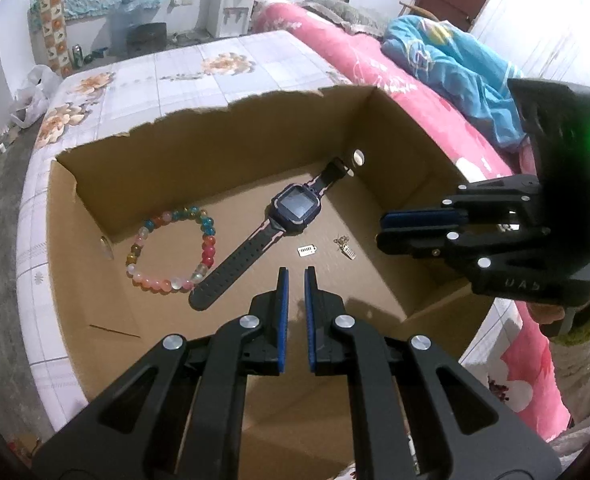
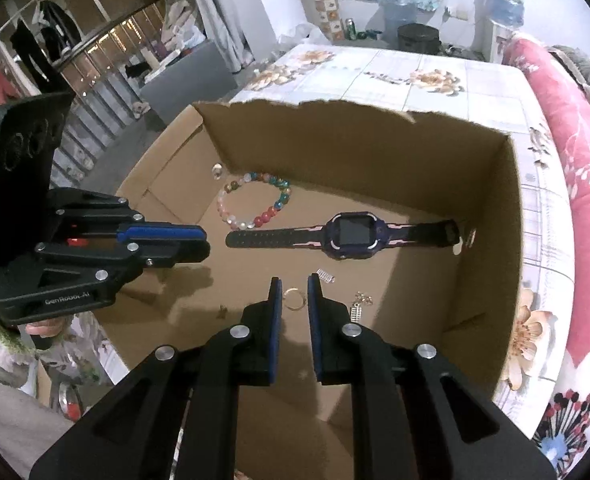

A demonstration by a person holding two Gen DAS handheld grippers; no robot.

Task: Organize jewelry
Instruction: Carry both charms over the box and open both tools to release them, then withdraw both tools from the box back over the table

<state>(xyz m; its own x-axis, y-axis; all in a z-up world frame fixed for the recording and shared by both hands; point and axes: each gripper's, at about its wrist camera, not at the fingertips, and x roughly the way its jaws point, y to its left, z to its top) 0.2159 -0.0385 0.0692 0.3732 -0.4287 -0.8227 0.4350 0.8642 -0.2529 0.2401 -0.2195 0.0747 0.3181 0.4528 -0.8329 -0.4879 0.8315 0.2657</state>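
Note:
An open cardboard box (image 1: 215,148) (image 2: 355,152) lies on a bed. On its floor are a multicoloured bead bracelet (image 1: 207,254) (image 2: 269,212), a dark watch (image 1: 297,204) (image 2: 353,234) with a pink-striped strap, a small silver tag (image 1: 306,250) (image 2: 326,277) and a charm earring (image 1: 345,246) (image 2: 361,306). A thin gold ring (image 2: 293,299) rests on the floor between the tips of my right gripper (image 2: 295,282) (image 1: 381,226); the pads stand off it, open a little. My left gripper (image 1: 296,274) (image 2: 205,242) hovers near the watch strap's end, shut, holding nothing.
The box sits on a floral sheet (image 1: 183,68) beside a pink quilt (image 1: 359,60) and a blue garment (image 1: 447,60). The box walls rise on the far, left and right sides. A water dispenser (image 1: 231,0) stands behind. A person's hand (image 2: 47,326) grips the left tool.

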